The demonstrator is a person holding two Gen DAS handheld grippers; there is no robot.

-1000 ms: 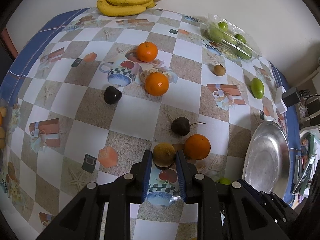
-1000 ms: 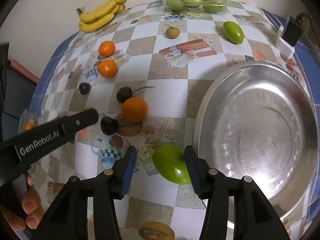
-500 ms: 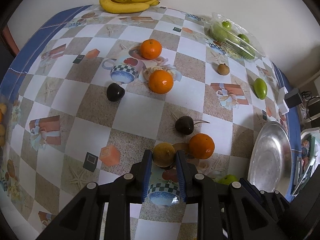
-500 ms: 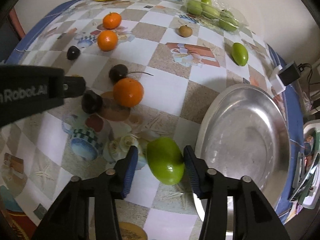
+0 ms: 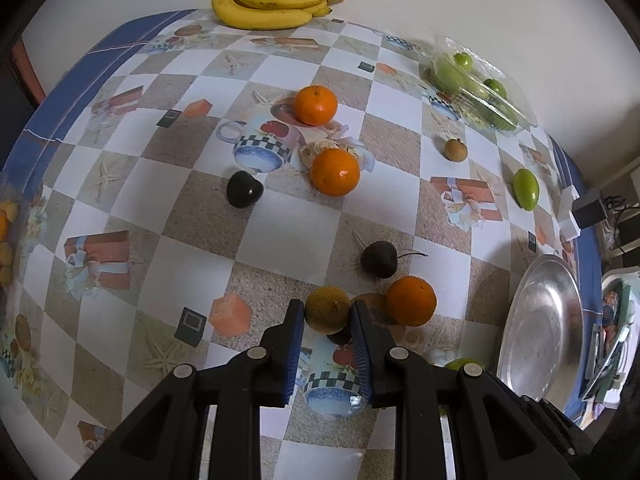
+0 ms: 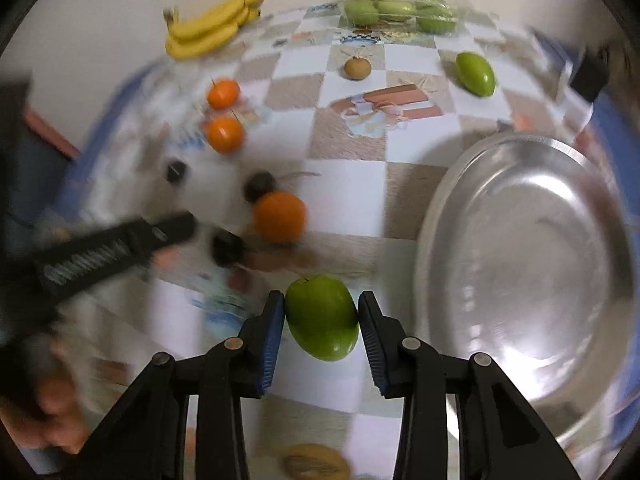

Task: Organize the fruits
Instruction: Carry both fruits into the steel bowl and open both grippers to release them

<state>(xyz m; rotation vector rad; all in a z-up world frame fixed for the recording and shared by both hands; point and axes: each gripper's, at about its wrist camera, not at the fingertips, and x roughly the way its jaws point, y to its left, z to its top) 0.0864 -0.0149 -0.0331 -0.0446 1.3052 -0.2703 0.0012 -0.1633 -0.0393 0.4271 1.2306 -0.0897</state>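
Now, right gripper (image 6: 321, 312) clamps green fruit (image 6: 322, 318) — jaws just closing

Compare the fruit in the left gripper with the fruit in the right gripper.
The brownish round fruit in the left gripper is dull yellow-brown; the green fruit in the right gripper is bright and glossy. The brownish round fruit is nearly spherical, while the green fruit is elongated and egg-shaped. The right gripper's jaws, just closing, stand wider around the green fruit than the left's on the brownish one. Both fruits sit between blue pads.

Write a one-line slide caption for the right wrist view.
Right gripper closes on a green fruit beside a steel plate.
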